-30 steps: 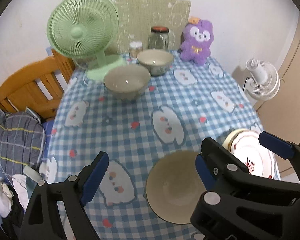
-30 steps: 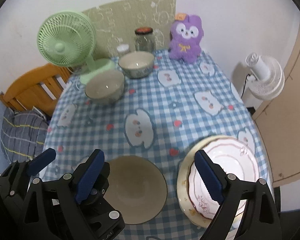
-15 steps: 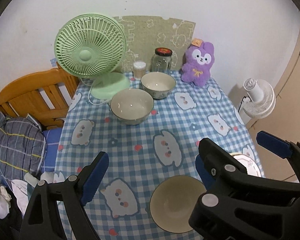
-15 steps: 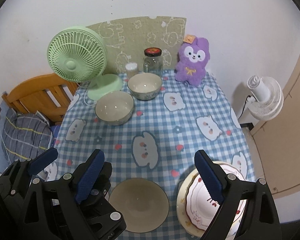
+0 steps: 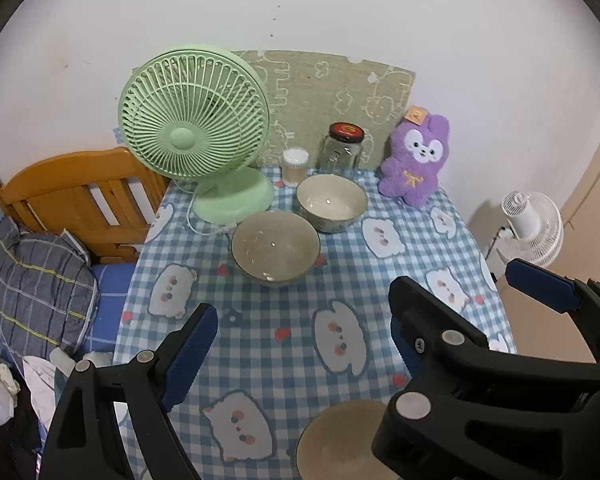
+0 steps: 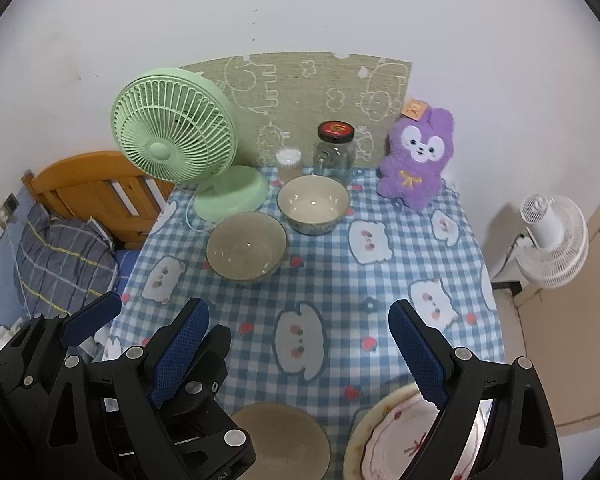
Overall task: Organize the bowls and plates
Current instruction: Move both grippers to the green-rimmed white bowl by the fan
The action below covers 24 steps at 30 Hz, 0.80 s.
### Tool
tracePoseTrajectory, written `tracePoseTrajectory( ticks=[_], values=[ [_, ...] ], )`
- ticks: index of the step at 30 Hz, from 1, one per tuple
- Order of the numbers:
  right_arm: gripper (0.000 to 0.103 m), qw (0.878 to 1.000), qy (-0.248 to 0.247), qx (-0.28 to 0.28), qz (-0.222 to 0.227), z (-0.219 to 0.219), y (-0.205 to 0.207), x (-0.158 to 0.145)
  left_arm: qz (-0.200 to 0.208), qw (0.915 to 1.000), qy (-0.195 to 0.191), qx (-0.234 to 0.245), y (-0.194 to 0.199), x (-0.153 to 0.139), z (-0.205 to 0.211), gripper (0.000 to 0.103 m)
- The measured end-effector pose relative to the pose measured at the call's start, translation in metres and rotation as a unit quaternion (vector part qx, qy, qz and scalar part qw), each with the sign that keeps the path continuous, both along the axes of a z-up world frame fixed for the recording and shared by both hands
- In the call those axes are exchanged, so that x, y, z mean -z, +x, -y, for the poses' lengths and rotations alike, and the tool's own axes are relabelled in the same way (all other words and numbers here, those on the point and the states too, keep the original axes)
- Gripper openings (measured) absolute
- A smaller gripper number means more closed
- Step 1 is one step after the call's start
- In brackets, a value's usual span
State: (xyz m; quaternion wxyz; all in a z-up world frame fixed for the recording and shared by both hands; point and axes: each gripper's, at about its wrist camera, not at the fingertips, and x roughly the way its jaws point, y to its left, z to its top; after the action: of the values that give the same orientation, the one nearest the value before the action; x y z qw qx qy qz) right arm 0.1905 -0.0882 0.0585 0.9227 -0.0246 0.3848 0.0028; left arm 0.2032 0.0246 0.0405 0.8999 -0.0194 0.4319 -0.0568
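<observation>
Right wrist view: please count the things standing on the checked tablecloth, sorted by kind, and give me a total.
Bowls: 3, namely the near bowl, the grey-green bowl and the cream bowl
Plate stack: 1; how many plates it holds I cannot tell
Green fan: 1
Glass jar: 1
Small container: 1
Purple plush toy: 1
Total: 8

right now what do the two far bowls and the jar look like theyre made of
Nearer far bowl: seemingly glazed ceramic, beige; a light glint inside. Bowl behind it: likely glazed ceramic too, glossy cream, patterned outside. Jar: clear glass, see-through; its red and black lid looks like metal, uncertain.
</observation>
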Motion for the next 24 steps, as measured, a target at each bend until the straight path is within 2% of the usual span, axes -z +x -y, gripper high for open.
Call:
tracePoseTrajectory(
  ticks=[5, 11, 20, 24],
  values=[
    [0.093, 1.000, 0.009, -0.023, 0.005, 0.006, 0.027, 0.000, 0.008, 0.9997, 0.011, -0.021, 0.023, 0.002, 0.004, 0.090],
    [0.093, 0.999, 0.003, -0.049, 0.011, 0.005, 0.066, 0.012, 0.019, 0.9990, 0.008, -0.041, 0.053, 0.018, 0.001, 0.090],
    [0.093, 0.998, 0.016, -0.065, -0.002, 0.001, 0.128, 0.043, 0.003, 0.9968, 0.028, -0.075, 0.101, 0.048, -0.006, 0.087],
    [0.086, 0.997, 0.020, -0.070, -0.015, -0.002, 0.150, 0.061, -0.010, 0.9956, 0.032, -0.088, 0.120, 0.066, -0.012, 0.087]
  ],
)
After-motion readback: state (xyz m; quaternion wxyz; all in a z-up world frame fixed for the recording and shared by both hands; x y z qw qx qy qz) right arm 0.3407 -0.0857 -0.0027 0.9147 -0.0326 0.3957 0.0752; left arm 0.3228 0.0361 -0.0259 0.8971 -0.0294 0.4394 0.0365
